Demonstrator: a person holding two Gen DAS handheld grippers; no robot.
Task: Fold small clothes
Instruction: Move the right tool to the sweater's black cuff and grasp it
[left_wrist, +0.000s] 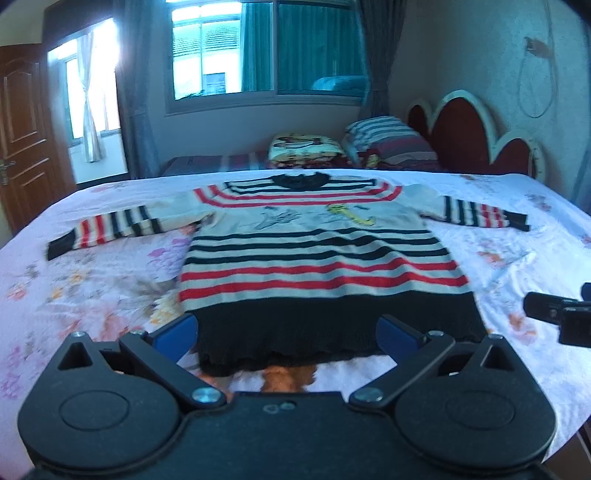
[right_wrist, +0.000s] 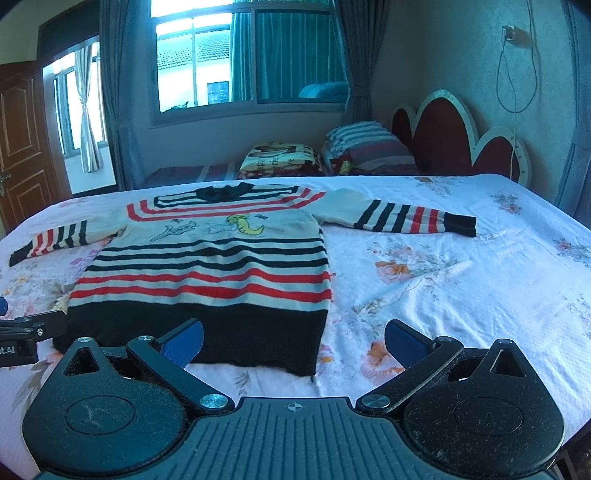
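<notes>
You get cool daylight from the window (left_wrist: 236, 55) and doorway (left_wrist: 88, 92), both blown out. Your left view is softly blurred, the right sharper. Fisheye bends the edges; corners go dark.

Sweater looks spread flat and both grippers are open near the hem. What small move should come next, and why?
Probably lower the left gripper onto the black hem of the sweater and close. The sweater lies flat on the bed, sleeves out, unfolded; the right gripper is open too.
</notes>
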